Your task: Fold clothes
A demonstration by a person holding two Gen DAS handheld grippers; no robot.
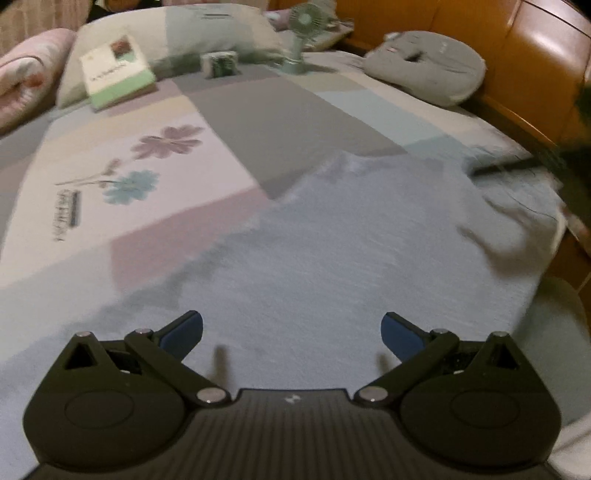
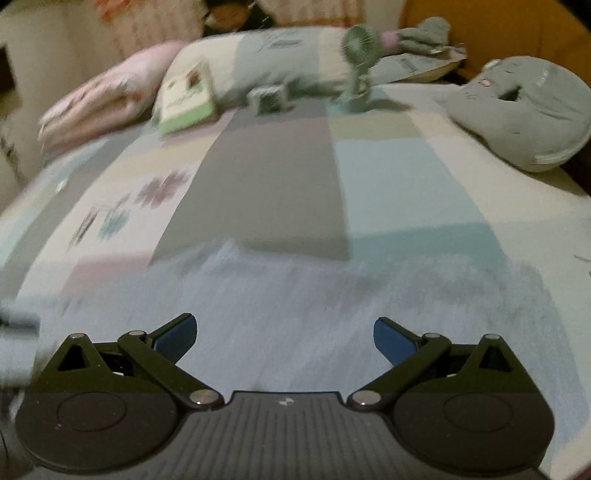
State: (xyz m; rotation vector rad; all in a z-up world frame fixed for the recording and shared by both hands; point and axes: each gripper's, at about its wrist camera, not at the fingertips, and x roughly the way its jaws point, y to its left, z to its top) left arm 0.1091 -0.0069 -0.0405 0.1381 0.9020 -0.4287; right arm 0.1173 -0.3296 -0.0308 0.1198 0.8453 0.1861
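Though wide apart, tongs (image 1: pixel 291 332) empty.

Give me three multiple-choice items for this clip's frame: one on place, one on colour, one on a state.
1. Where does the small fan stand?
A. at the far end of the bed, near the pillow
B. on the floor
C. on the blue garment

2. What colour is the garment spread before the grippers?
A. red
B. light blue
C. black

3. How are the left gripper and right gripper?
A. both shut on cloth
B. one open, one shut
C. both open, empty

Key: 1 A, it stands beside the pillow; 2 B, pale blue cloth; 3 C, fingers spread wide apart.
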